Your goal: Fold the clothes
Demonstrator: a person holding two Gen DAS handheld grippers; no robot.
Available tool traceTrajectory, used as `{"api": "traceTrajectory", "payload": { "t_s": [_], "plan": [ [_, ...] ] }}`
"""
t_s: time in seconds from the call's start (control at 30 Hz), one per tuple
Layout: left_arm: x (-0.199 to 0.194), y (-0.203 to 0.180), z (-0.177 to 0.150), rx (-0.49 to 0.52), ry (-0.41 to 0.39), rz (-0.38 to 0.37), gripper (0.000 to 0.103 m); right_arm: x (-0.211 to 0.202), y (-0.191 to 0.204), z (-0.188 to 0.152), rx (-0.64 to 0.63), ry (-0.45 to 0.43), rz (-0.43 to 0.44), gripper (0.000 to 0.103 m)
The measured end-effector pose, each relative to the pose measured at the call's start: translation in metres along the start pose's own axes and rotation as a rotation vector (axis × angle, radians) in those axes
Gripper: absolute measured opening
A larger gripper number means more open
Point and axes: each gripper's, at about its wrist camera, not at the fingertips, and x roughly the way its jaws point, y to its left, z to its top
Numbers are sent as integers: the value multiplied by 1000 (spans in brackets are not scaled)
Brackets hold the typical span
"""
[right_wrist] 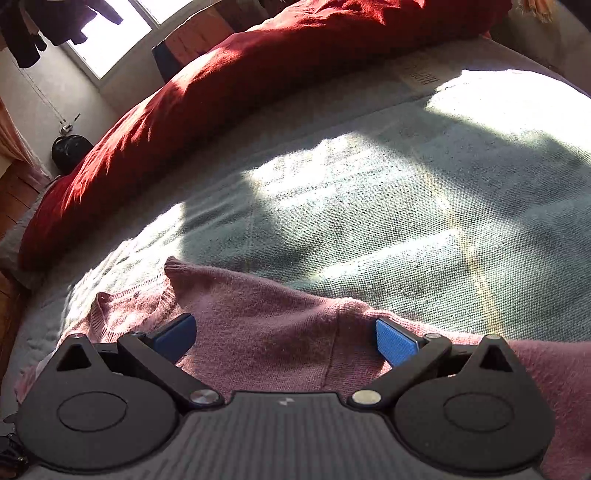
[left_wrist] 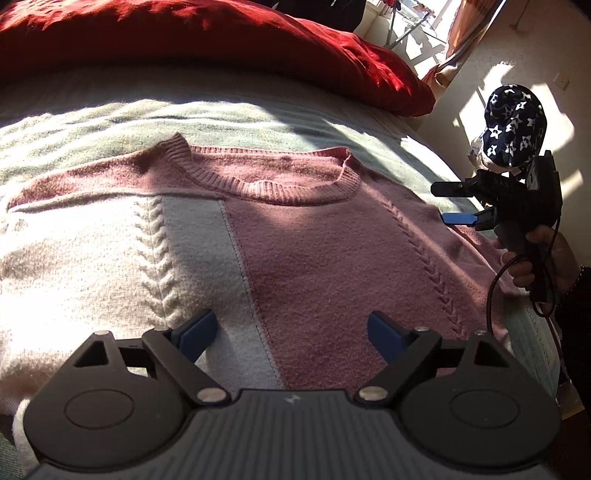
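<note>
A bed covered by a pale green woven blanket [right_wrist: 369,206] fills both views, strong sunlight falling across it in bright patches between dark shadows. A rumpled deep red duvet [left_wrist: 221,40] lies bunched along its far edge. Beyond stand cream walls [left_wrist: 509,88], a bright window [right_wrist: 122,33] with dark garments [right_wrist: 33,29] hanging beside it, and an orange-pink curtain [left_wrist: 465,37].

2 wrist fisheyes over a bed, both tilted down along their own fingers.

The left view looks from low and close behind the left gripper [left_wrist: 291,332] across the pink sweater [left_wrist: 325,236]; the right view sits close behind the right gripper [right_wrist: 286,341] at its shoulder. Both share the sweater, green blanket [left_wrist: 110,122] and red duvet [left_wrist: 221,40].
</note>
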Motion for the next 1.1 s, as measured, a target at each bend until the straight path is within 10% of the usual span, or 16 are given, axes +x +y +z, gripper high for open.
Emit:
{"api": "traceTrajectory", "payload": {
  "t_s": [0.3,0.47,0.8,1.1],
  "plan": [
    [-10,-6,-2,-2,-18,12,89,-66,40,-54,-49,110,240,103],
    [-23,-18,-9,15,-8,12,89,-53,22,-89,-120,161,56,103],
    [-55,-35,-27,42,-60,53,89,-87,62,-89,-95,79,265,103],
    [-57,-24,-74,38,-7,148,89,-78,50,-146,-171,66,115,103]
  ]
}}
